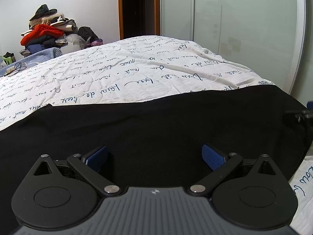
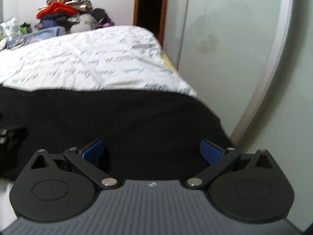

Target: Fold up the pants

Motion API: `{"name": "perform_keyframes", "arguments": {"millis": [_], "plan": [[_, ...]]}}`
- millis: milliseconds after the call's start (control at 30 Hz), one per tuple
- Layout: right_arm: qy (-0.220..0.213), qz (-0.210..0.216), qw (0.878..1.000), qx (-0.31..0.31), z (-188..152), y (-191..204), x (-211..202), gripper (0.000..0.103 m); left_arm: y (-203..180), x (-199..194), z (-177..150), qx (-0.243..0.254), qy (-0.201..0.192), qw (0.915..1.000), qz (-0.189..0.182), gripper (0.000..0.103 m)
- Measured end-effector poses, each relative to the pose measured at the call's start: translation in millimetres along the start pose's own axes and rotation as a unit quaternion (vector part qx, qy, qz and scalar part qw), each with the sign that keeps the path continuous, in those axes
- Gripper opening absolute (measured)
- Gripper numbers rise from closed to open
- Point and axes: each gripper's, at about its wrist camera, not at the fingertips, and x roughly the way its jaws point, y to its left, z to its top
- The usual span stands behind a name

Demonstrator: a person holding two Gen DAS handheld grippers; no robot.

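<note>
Here, a white script-printed bedspread [image 1: 127, 62] covers the bed, with the black pants [image 1: 156, 121] spread flat across its near edge. Above them, the left gripper [image 1: 154, 157] and right gripper [image 2: 151, 151] both hang with fingers spread wide, grasping nothing.

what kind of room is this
Most likely a bedroom in a home. A bed with a script-printed white quilt fills the view, black pants lie spread on it, a heap of clothes sits by the wall, and frosted sliding wardrobe doors stand beside it.
</note>
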Motion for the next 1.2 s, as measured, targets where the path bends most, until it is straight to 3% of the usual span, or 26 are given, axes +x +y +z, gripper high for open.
{"name": "perform_keyframes", "arguments": {"millis": [100,200,433,567,900,967,1067,1133,1200], "plan": [[0.005,-0.007,1.000,-0.007,8,-6,11,0.103,0,0,0,0.000,0.000,1.0000,0.000,0.103],[0.035,0.013,0.999,-0.004,9,-14,23,0.103,0,0,0,-0.001,0.000,1.0000,-0.001,0.103],[0.057,0.033,0.997,-0.035,4,-25,14,0.103,0,0,0,0.000,0.000,1.0000,0.000,0.103],[0.036,0.012,0.999,-0.022,10,-24,11,0.103,0,0,0,0.000,0.000,1.0000,0.000,0.103],[0.048,0.010,0.999,-0.022,0,-38,5,0.103,0,0,0,-0.001,0.000,1.0000,-0.001,0.103],[0.028,-0.021,0.999,0.008,-4,-52,-8,0.103,0,0,0,0.000,0.000,1.0000,0.000,0.103],[-0.015,-0.061,0.993,0.101,-9,-88,-30,0.103,0,0,0,0.000,-0.001,1.0000,0.000,0.103],[-0.024,-0.041,0.978,0.205,-16,-119,-40,0.103,0,0,0,0.000,-0.001,1.0000,0.000,0.103],[-0.018,0.024,0.952,0.304,-25,-147,-40,0.103,0,0,0,0.000,-0.001,1.0000,0.000,0.103]]}}
